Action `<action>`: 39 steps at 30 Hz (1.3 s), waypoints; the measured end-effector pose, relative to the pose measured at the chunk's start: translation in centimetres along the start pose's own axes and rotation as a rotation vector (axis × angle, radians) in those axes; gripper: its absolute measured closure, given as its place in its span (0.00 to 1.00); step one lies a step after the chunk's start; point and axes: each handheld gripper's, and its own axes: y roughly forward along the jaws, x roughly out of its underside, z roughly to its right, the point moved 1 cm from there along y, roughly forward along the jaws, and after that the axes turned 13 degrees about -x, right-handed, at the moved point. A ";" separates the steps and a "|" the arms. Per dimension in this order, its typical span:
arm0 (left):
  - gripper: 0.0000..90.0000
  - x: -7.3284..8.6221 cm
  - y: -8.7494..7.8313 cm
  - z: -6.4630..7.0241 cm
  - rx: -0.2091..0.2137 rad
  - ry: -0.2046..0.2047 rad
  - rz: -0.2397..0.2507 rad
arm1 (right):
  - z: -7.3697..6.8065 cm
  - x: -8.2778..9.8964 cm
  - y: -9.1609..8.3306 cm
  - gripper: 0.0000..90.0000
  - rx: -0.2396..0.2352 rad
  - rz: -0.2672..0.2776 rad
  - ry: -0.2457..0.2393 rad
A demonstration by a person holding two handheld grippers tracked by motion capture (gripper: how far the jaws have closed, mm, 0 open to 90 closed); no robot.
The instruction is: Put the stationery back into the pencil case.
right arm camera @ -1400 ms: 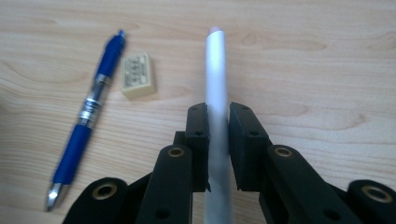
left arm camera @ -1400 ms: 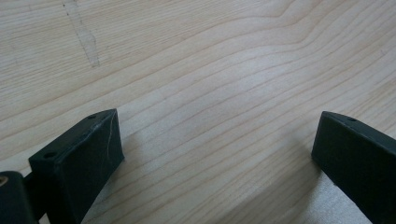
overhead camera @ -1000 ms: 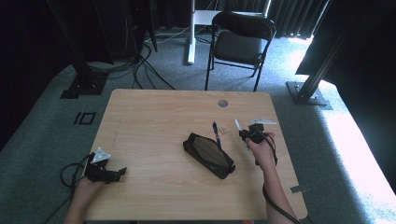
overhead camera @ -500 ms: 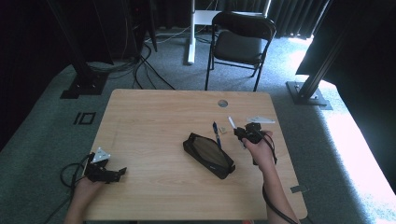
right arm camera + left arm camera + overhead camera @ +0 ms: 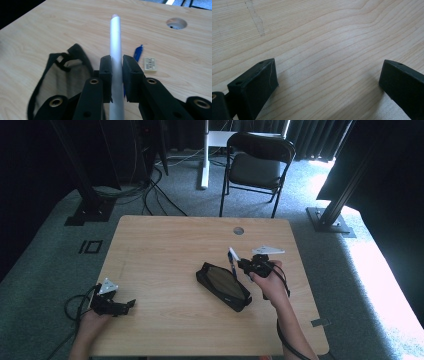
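Observation:
My right gripper (image 5: 116, 61) is shut on a silver pen (image 5: 115, 45), which sticks out forward between its pads. In the high view this gripper (image 5: 240, 263) hovers just right of a black pouch (image 5: 223, 286) with a greyish see-through face, lying slantwise mid-table. The pouch (image 5: 62, 82) lies below and left of the held pen. A blue pen (image 5: 138, 52) and a small cream eraser (image 5: 150, 65) rest on the wood beyond the jaws. My left gripper (image 5: 131, 304) sits at the near left of the table, and its jaws (image 5: 327, 75) stand wide apart over bare wood.
The wooden table (image 5: 165, 250) has a round cable hole (image 5: 238, 230) near its far edge. A black folding chair (image 5: 256, 167) stands behind the table, with stand legs and cables on the floor at the back left.
My right gripper has risen and moved left with the silver pen, closer to the pouch. The left gripper has stayed where it was.

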 end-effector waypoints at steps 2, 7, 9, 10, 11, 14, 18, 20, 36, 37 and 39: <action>0.02 0.0 0.0 0.0 0.000 0.000 0.000 | -0.6 -0.1 0.1 0.87 -0.019 0.001 -0.012; 0.02 0.0 0.0 0.0 0.000 0.000 0.000 | -2.0 -0.2 0.4 0.87 -0.077 -0.008 -0.042; 0.02 0.0 0.0 0.0 0.000 -0.001 0.000 | -2.5 -0.1 0.6 0.87 -0.091 -0.021 -0.063; 0.02 0.0 0.0 0.0 0.000 -0.001 0.000 | -2.6 -0.1 0.7 0.87 -0.104 -0.029 -0.068; 0.02 0.0 0.0 0.0 0.000 0.000 0.000 | -2.8 -0.1 0.8 0.87 -0.111 -0.042 -0.074; 0.02 0.0 0.0 0.0 0.000 0.000 0.000 | -3.2 0.0 1.1 0.87 -0.121 -0.093 -0.086; 0.02 0.0 0.0 0.0 0.000 0.000 0.000 | -3.5 0.1 1.6 0.87 -0.133 -0.128 -0.110; 0.02 0.0 0.0 0.0 0.000 0.000 0.000 | -3.7 0.1 1.9 0.87 -0.144 -0.138 -0.122; 0.02 0.0 0.0 0.0 0.000 0.000 0.000 | -4.2 0.4 4.5 0.87 -0.131 -0.319 -0.197; 0.02 0.0 0.0 0.0 0.000 0.000 0.000 | -4.3 0.3 4.6 0.87 -0.127 -0.326 -0.201; 0.02 0.0 0.0 0.0 0.000 0.000 0.000 | -4.5 0.4 5.0 0.87 -0.127 -0.353 -0.214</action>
